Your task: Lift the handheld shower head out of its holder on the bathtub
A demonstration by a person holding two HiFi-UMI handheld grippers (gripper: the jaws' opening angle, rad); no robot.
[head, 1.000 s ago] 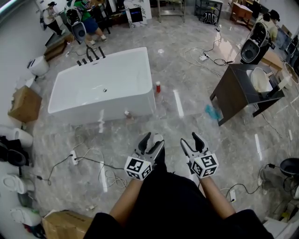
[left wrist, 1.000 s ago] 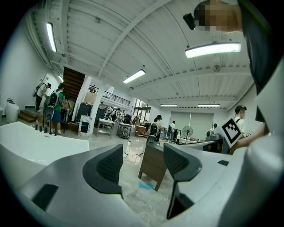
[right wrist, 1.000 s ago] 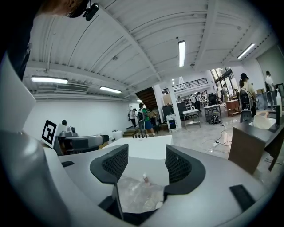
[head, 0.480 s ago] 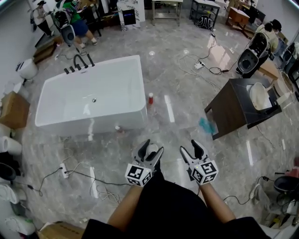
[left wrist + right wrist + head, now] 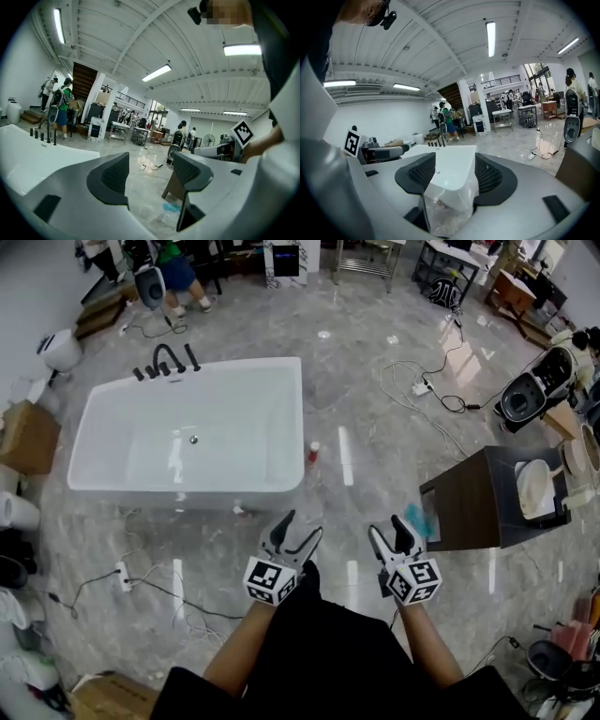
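Observation:
The white bathtub (image 5: 187,442) stands on the grey floor, well ahead of both grippers. A row of black fittings (image 5: 167,362) rises from its far left rim; the handheld shower head is too small there to pick out. My left gripper (image 5: 298,529) and right gripper (image 5: 391,530) hang open and empty close to my body, about a step short of the tub's near wall. In the left gripper view the tub (image 5: 23,157) and fittings (image 5: 44,136) lie off to the left of the open gripper (image 5: 150,173). In the right gripper view the tub (image 5: 450,166) shows between the spread jaws.
A red bottle (image 5: 313,453) stands on the floor by the tub's right corner. A dark vanity cabinet (image 5: 473,502) with a blue cloth (image 5: 417,518) beside it is at right. Cables and a power strip (image 5: 122,576) lie at left. A cardboard box (image 5: 26,437) and people (image 5: 178,273) are farther off.
The view has swung round and the tub now lies squarer and more central in front of me. Both grippers stay open and empty in front of my body.

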